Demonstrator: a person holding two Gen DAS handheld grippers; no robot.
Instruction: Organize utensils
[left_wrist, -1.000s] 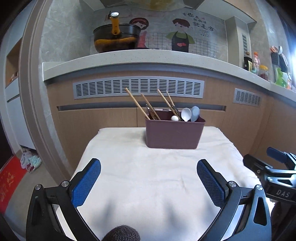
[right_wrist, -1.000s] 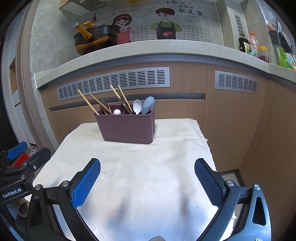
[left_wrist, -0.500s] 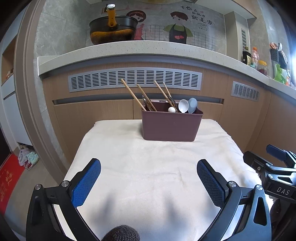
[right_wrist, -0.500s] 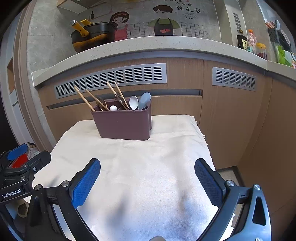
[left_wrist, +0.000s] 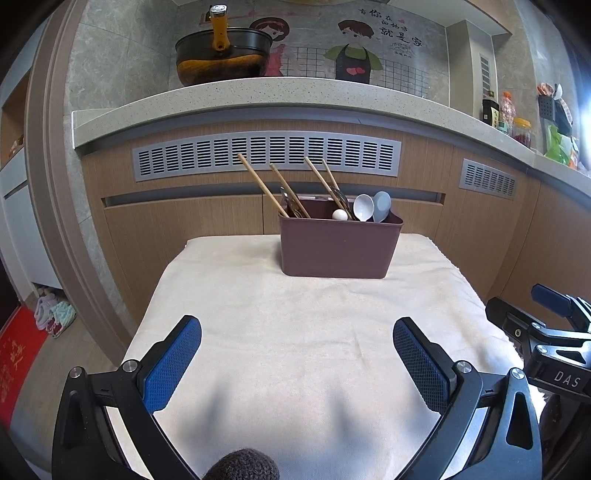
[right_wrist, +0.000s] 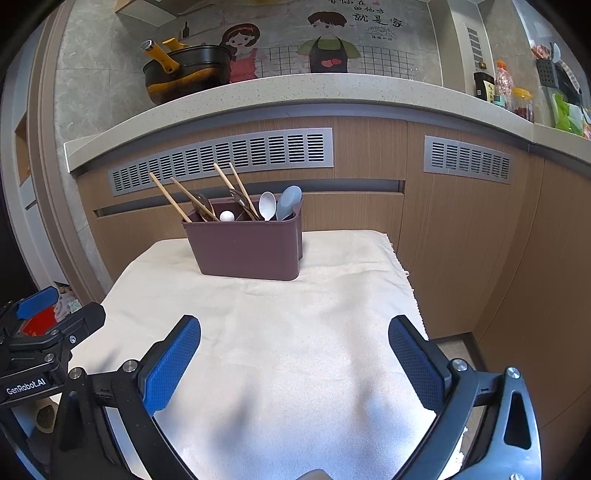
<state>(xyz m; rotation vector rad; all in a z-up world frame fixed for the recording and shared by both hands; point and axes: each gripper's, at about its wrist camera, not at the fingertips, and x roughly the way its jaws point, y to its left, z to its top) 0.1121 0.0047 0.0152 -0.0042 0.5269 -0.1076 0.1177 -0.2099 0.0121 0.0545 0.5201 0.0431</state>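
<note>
Both grippers, left (left_wrist: 297, 363) and right (right_wrist: 294, 360), hang over the cloth (left_wrist: 314, 332) with jaws wide apart, holding nothing. Further back on the cloth sits the caddy (left_wrist: 338, 245), already stuffed with chopsticks (left_wrist: 260, 184) and spoons (left_wrist: 371, 206).

In the brown holder (left_wrist: 338, 245) stand four chopsticks (left_wrist: 260, 184) and three spoons (left_wrist: 363, 207). Behind the holder, two vents (left_wrist: 266, 153) line the cabinets, and one pot (left_wrist: 221, 59) sits above.
</note>
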